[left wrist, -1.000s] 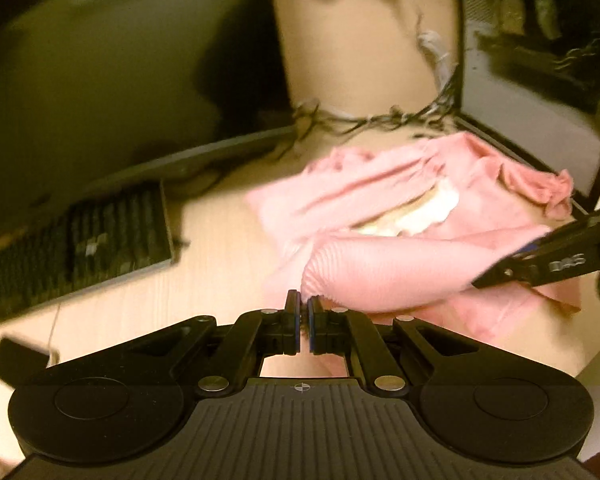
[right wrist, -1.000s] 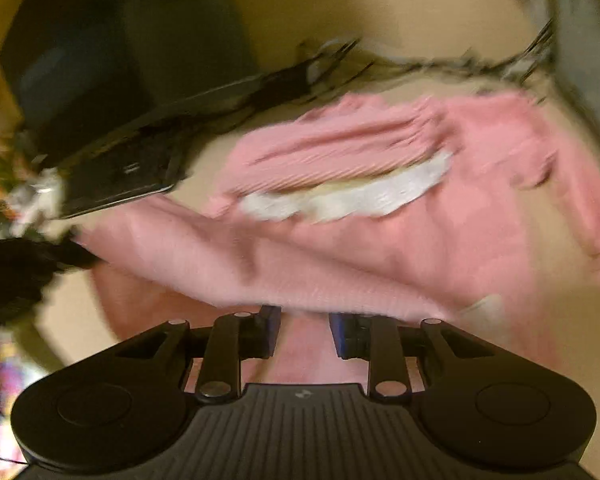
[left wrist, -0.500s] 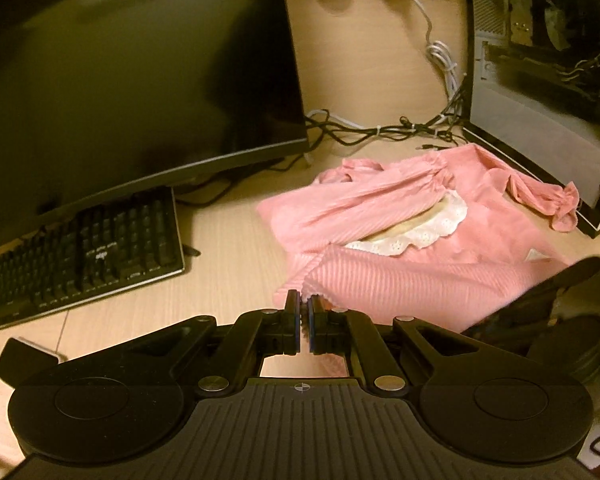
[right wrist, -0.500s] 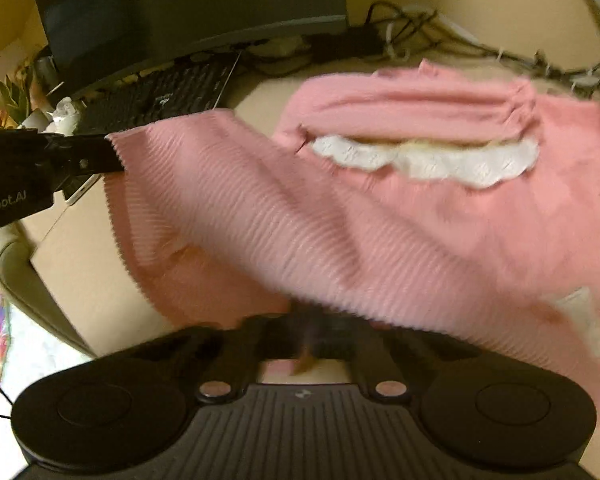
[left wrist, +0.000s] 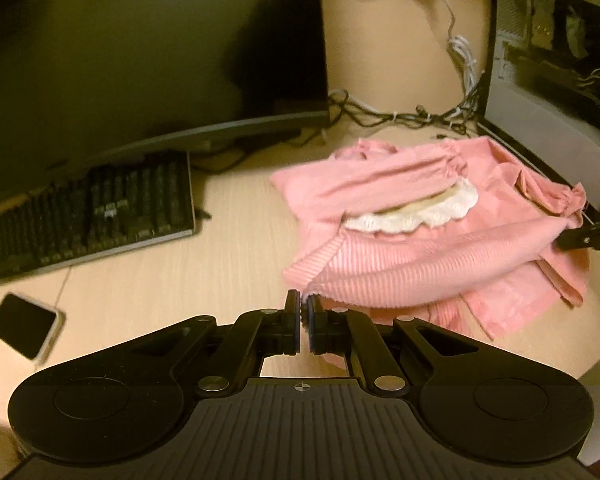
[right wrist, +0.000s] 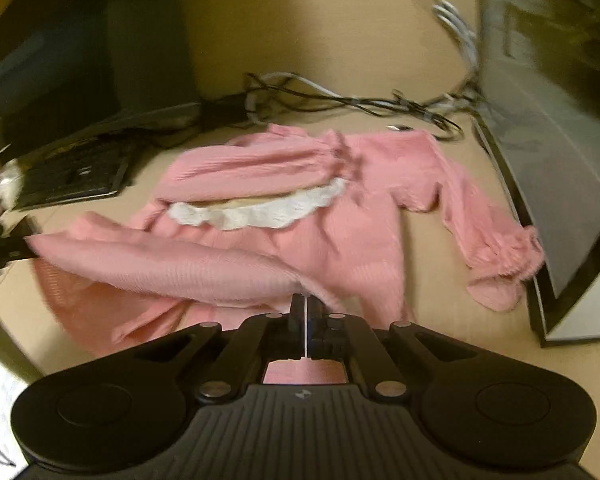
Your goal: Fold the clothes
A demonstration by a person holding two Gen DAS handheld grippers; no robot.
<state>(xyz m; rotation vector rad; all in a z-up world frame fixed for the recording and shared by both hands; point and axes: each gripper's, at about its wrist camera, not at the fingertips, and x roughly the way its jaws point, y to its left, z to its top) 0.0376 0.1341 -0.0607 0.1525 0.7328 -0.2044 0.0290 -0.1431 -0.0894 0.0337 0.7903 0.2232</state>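
Left wrist view: one pink garment (left wrist: 428, 216) with a white lace collar (left wrist: 416, 214) on the wooden desk (left wrist: 180, 280), right of centre, long axis running roughly left-right across the frame, collar facing up. One monitor (left wrist: 140, 52), one black keyboard (left wrist: 84, 216) left of the garment and well apart from it, one small dark-screened device (left wrist: 22, 326) at the left edge, one computer case (left wrist: 556, 60) behind the garment on the right, a tangle of cables (left wrist: 400, 114) by the wall. Left gripper (left wrist: 304, 312) is clamped tight on the near-left corner of the garment's hem, cloth pinched between the pads. Right gripper (left wrist: 588, 236) comes in at the right edge, tip on the other end of the same folded hem band, which stretches between the two. Versus half a second back, the right gripper sits higher and further out to the right, and the band is pulled longer; left grip unchanged. Right wrist view: same single garment (right wrist: 300, 208), long axis left-right, collar (right wrist: 260, 210) up, one sleeve (right wrist: 488, 240) trailing right with its cuff just beside the computer case (right wrist: 560, 184). Right gripper (right wrist: 306, 312) is closed on the hem edge, a thin strip of cloth between the pads. Left gripper (right wrist: 0, 250) at the left edge holds the band's far end. Keyboard (right wrist: 76, 176) and cables (right wrist: 340, 100) behind. Earlier the hem draped broadly over this gripper; now it is a narrower, tauter band.
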